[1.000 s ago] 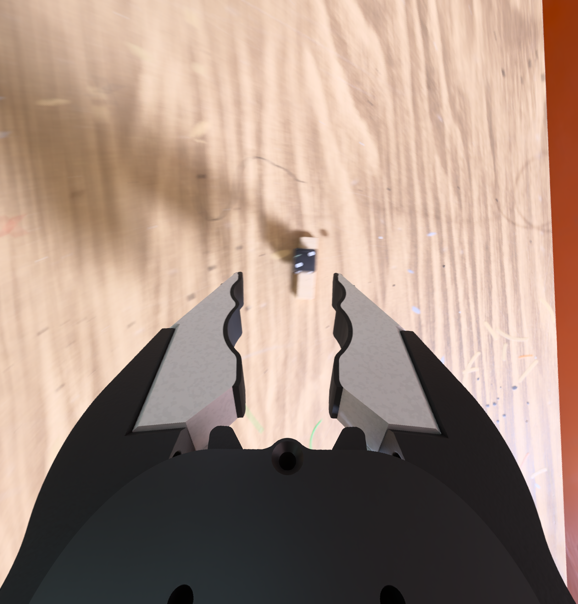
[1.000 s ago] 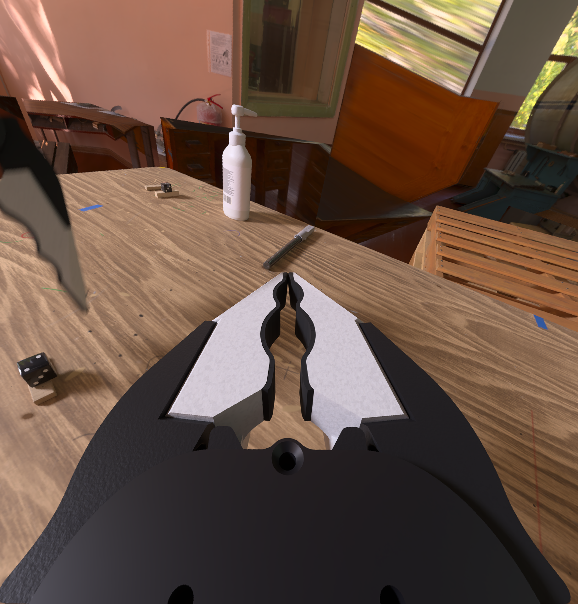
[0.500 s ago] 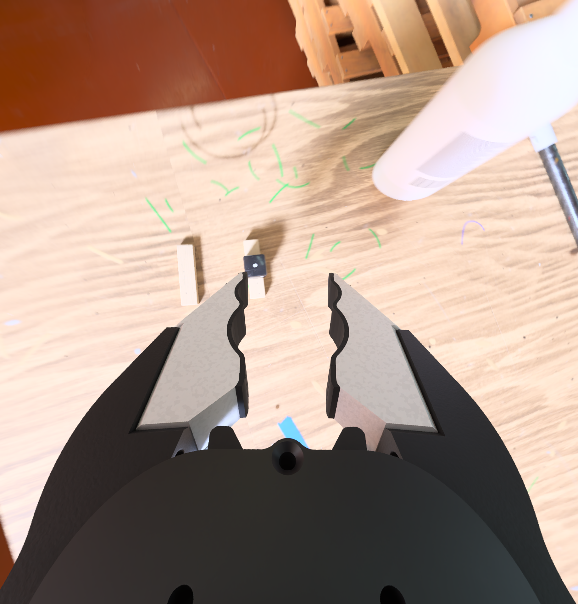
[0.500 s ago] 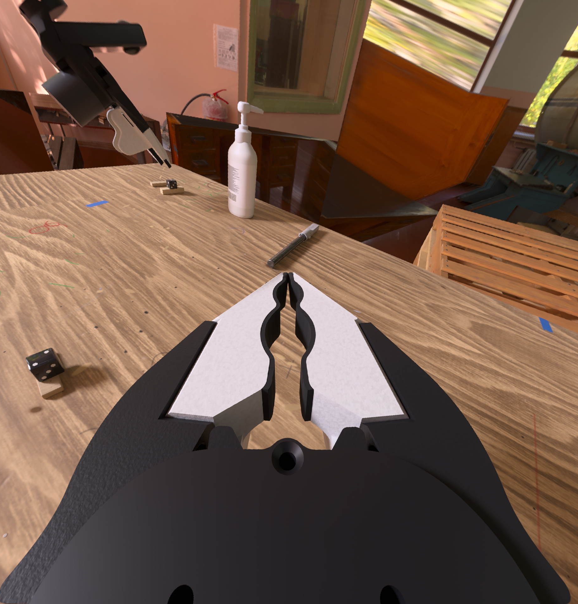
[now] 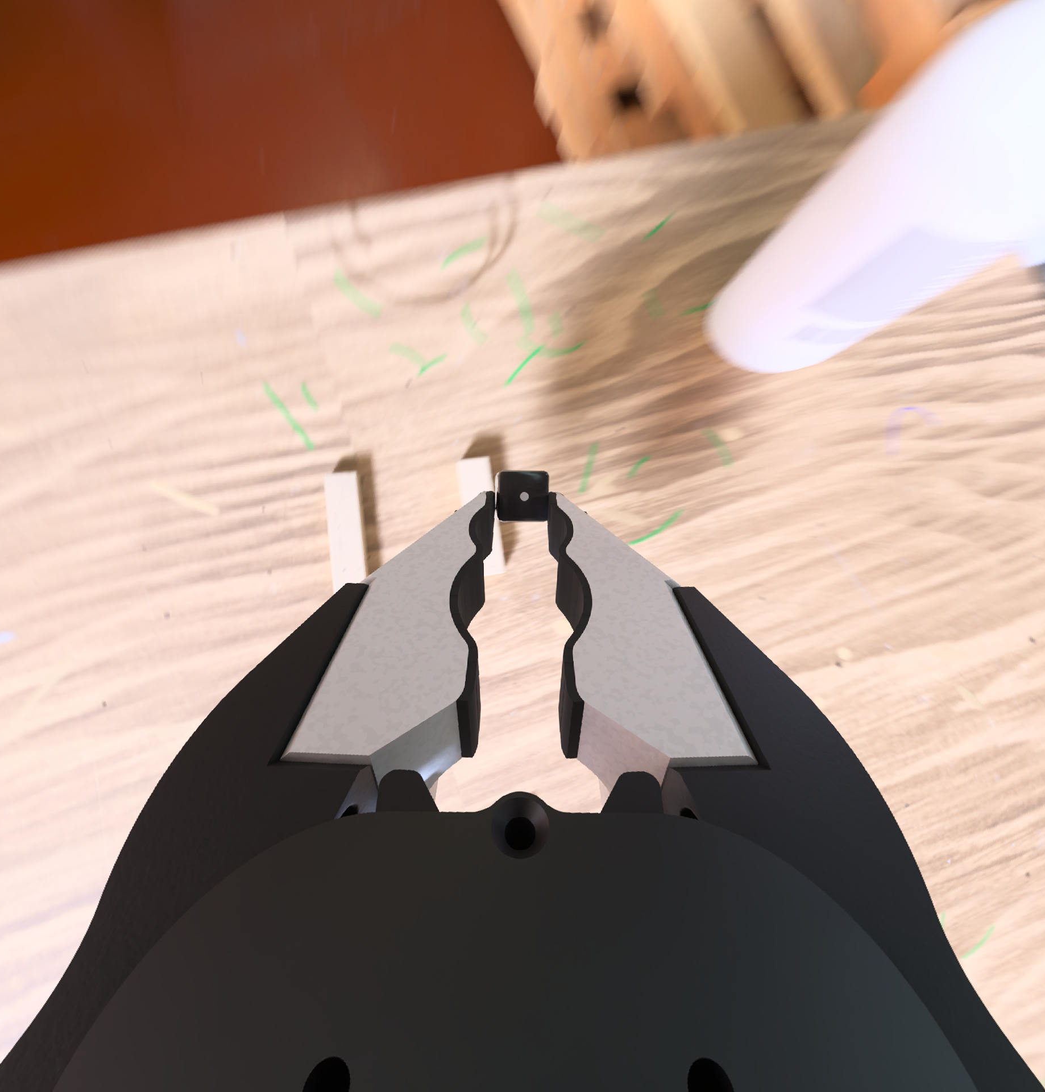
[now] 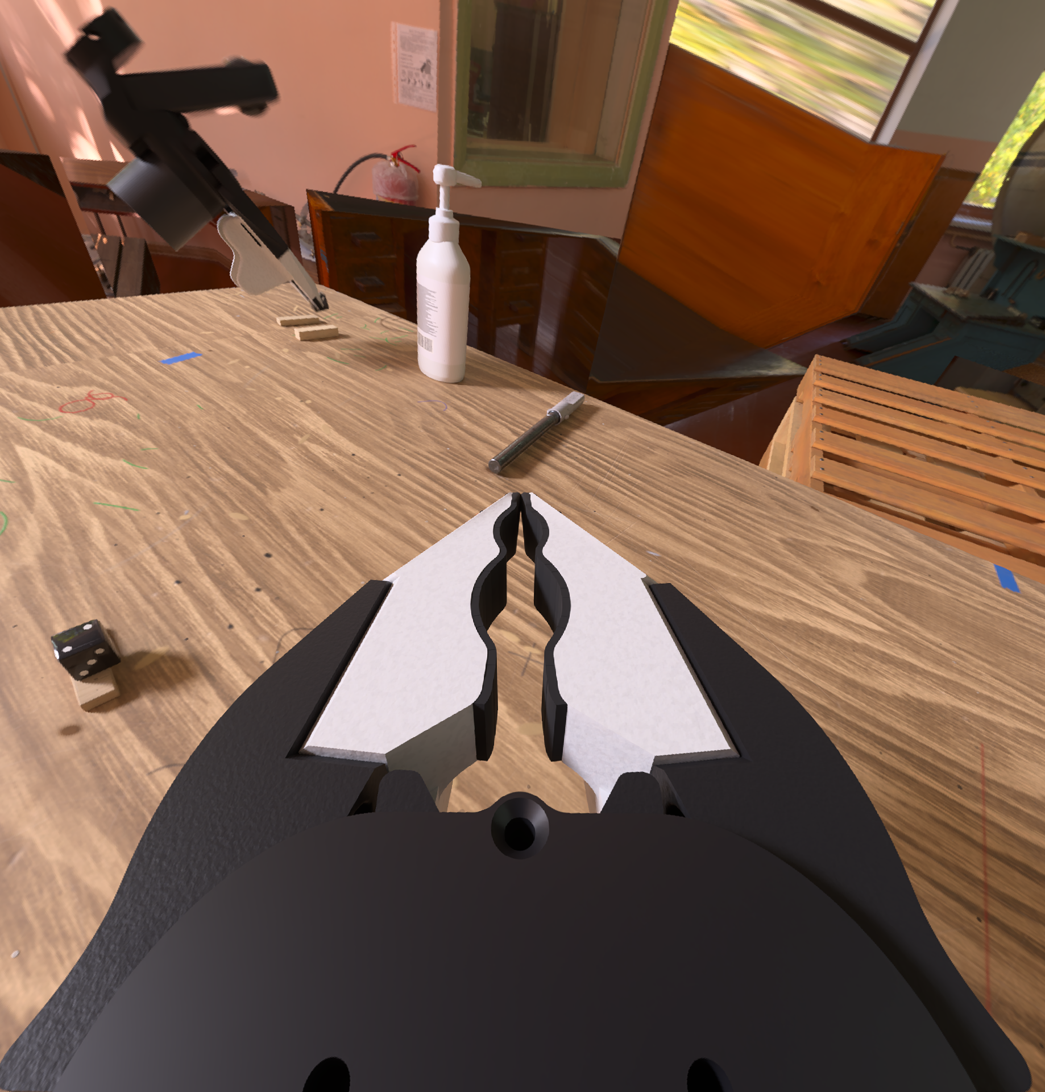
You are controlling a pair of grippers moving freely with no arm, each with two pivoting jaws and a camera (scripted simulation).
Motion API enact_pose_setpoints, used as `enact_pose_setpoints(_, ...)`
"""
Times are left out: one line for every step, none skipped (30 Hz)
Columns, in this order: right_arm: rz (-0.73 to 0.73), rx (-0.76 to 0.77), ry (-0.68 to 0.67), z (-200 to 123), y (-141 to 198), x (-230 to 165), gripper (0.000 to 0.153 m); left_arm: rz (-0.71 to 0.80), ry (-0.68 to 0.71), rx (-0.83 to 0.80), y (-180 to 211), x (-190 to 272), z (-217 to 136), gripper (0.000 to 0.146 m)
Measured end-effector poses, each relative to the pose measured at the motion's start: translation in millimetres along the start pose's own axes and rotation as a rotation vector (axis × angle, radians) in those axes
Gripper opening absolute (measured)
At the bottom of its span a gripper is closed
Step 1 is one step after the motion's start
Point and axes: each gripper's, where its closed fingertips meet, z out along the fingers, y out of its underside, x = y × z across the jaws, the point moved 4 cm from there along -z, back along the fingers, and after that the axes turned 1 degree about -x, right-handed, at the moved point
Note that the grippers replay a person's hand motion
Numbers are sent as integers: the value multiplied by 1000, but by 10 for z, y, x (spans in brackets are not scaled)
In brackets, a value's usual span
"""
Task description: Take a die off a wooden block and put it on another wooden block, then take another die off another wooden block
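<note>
My left gripper (image 5: 523,503) is shut on a small black die (image 5: 523,490), held at the fingertips just off the table. Two bare wooden blocks lie below it: one (image 5: 346,526) at the left, the other (image 5: 474,475) partly hidden behind my left finger. In the right wrist view the left gripper (image 6: 318,302) hovers over the same two blocks (image 6: 307,328) at the far side. A second black die (image 6: 86,650) sits on a third wooden block (image 6: 99,692) at the near left. My right gripper (image 6: 520,499) is shut and empty, low over the table.
A white pump bottle (image 6: 443,295) stands right of the two far blocks and shows blurred in the left wrist view (image 5: 898,236). A grey marker (image 6: 535,431) lies past my right fingertips. A slatted wooden crate (image 6: 933,449) stands off the table's right edge. Blue tape (image 6: 180,357) marks the table.
My left gripper moved from over the near die to the far pair of blocks, shut on the die there and took it off its block. My right gripper stayed still.
</note>
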Motion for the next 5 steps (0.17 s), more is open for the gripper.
enact_pose_setpoints(2,5,-3,-3,-7,-6,0,50,19,99,-43,94,-126,17)
enact_pose_setpoints(6,10,-10,-4,-15,-17,0,118,27,205,-78,223,-285,17)
enact_pose_setpoints(13,17,-23,-2,-25,-37,0,217,36,327,-96,397,-472,17)
enact_pose_setpoints(26,28,-46,0,-42,-71,0,336,39,456,-82,613,-679,17)
enact_pose_setpoints(47,43,-77,1,-60,-105,0,449,30,565,-46,802,-840,17)
